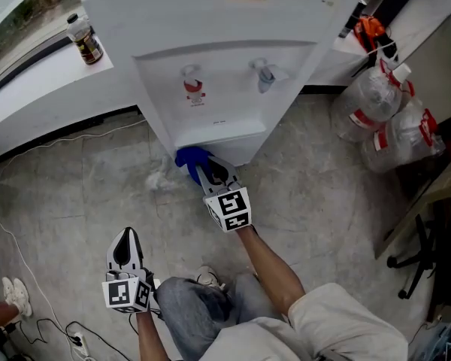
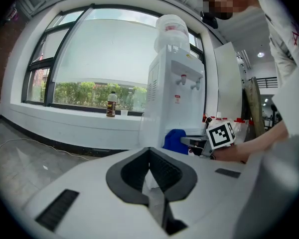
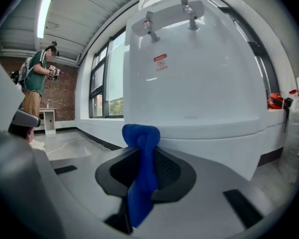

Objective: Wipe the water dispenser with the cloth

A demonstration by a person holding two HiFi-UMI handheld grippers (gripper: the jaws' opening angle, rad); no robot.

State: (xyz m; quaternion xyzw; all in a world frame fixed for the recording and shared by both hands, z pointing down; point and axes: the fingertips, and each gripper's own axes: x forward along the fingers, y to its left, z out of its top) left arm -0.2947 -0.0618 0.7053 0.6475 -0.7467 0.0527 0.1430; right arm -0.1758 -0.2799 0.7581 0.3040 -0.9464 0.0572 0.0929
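Observation:
The white water dispenser (image 1: 210,59) stands on the floor, with a red tap and a grey tap on its front (image 3: 199,73). A blue cloth (image 1: 189,159) is pinched in my right gripper (image 1: 209,173) and pressed against the dispenser's lower front left corner. In the right gripper view the blue cloth (image 3: 141,168) sticks up between the shut jaws, close to the base. My left gripper (image 1: 125,251) hangs low by the person's knee, shut with nothing in it. From the left gripper view, the dispenser (image 2: 175,98) and blue cloth (image 2: 174,138) show ahead.
A brown bottle (image 1: 84,40) stands on the white window ledge (image 1: 37,81) at left. Large empty water bottles (image 1: 387,119) lie right of the dispenser. A white cable (image 1: 15,224) trails over the floor. A stand's black legs (image 1: 417,265) sit at right. Another person (image 3: 34,91) stands far off.

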